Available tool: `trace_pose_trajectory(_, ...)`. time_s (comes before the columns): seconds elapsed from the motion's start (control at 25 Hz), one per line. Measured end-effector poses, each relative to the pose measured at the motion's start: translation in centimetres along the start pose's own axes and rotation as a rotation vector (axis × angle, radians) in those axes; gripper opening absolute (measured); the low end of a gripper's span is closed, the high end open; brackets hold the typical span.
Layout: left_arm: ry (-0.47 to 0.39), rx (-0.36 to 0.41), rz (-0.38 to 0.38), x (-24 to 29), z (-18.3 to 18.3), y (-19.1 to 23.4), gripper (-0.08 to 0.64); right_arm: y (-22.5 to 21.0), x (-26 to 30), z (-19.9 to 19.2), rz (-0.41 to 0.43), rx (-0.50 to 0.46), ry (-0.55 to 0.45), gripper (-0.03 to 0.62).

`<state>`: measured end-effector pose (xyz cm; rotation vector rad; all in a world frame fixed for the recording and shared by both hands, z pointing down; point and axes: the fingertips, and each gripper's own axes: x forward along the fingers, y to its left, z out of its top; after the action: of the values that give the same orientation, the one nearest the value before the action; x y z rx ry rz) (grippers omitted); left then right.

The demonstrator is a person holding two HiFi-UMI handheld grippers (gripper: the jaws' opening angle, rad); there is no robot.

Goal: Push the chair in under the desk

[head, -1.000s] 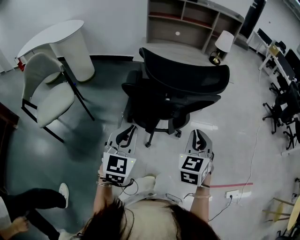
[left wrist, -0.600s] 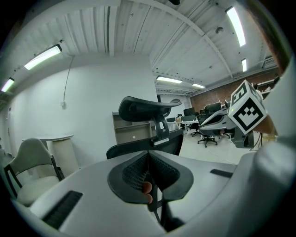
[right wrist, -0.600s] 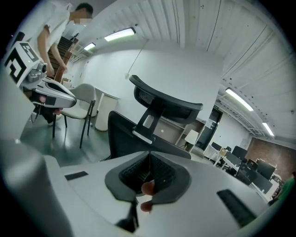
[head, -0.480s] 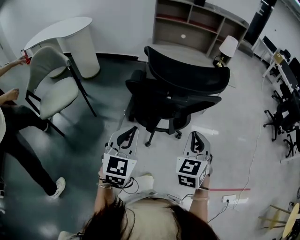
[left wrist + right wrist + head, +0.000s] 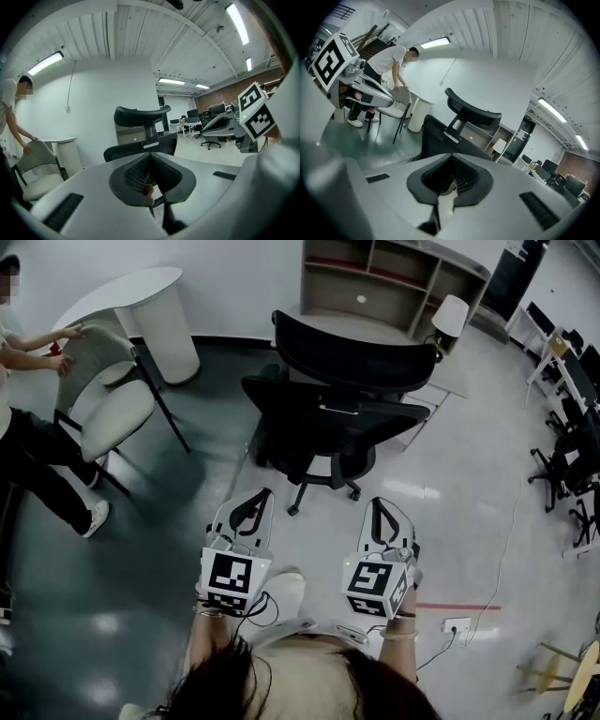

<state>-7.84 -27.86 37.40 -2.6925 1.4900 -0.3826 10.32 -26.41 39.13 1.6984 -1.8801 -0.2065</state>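
Head view: black mesh-backed office chair on castors (image 5: 337, 418) stands just before pale desk (image 5: 452, 379), looks heavy but probably free-rolling, best pushed at its stiff back frame; left gripper (image 5: 264, 493) and right gripper (image 5: 376, 502) both closed, empty, not touching it.

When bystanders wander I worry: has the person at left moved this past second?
Yes: the person has gone from lower left up to the pale chair by the white table.
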Motion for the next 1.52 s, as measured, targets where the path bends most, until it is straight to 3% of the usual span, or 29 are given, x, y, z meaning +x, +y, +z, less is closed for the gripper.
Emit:
trace_pose_trajectory(0.56,0.014,0.032,0.050,-4.8,-0.3,-5.3,0.015,0.0,-5.2,-2.8,0.043,-0.006,-0.034,0.023)
trace_pose_trajectory(1.52,-0.008,0.067,0.043,-11.0,-0.5,-11.0,0.015,1.2,-13.0,-5.3,0.038,-0.003,-0.067,0.023)
